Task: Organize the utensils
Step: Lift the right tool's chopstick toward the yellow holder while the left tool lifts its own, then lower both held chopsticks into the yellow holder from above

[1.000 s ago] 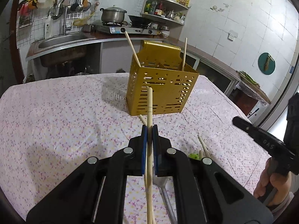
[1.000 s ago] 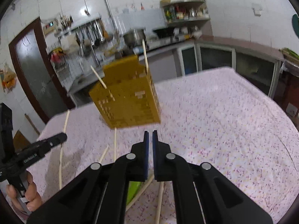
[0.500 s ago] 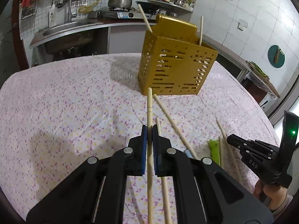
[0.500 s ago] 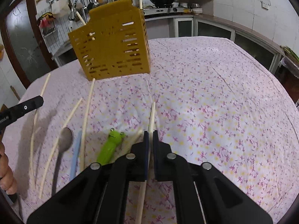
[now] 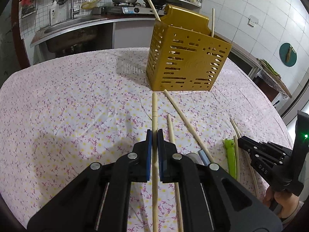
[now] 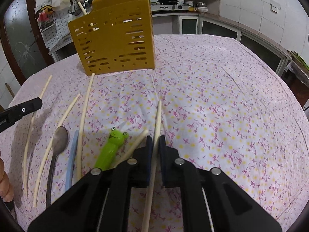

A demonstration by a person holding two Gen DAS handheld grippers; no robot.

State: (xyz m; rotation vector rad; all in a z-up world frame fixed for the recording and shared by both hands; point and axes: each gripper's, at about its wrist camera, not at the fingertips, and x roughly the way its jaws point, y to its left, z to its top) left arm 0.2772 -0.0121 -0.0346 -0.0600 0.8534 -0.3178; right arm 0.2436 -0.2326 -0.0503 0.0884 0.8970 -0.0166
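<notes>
Left hand-held gripper: I see its blue pads nearly together, with a chopstick lying between them; only a slim gap shows on each side, so I read it as clamped on the stick.
Left chopstick: it runs straight away from me along the counter, its far tip just short of the holder's near corner.
Right hand-held gripper: narrow opening, a second chopstick passing between the pads and slanting slightly right toward the far end (I cannot tell whether the pads actually press on it).
Yellow slotted holder: upright at the far middle of the counter, two chopsticks standing in it, one leaning left, one near the right wall.
Loose items, right wrist view: left of my right gripper lie a green frog-headed utensil, a blue handle, a metal spoon and several more chopsticks, spread apart.
Counter cover: pink floral cloth.
</notes>
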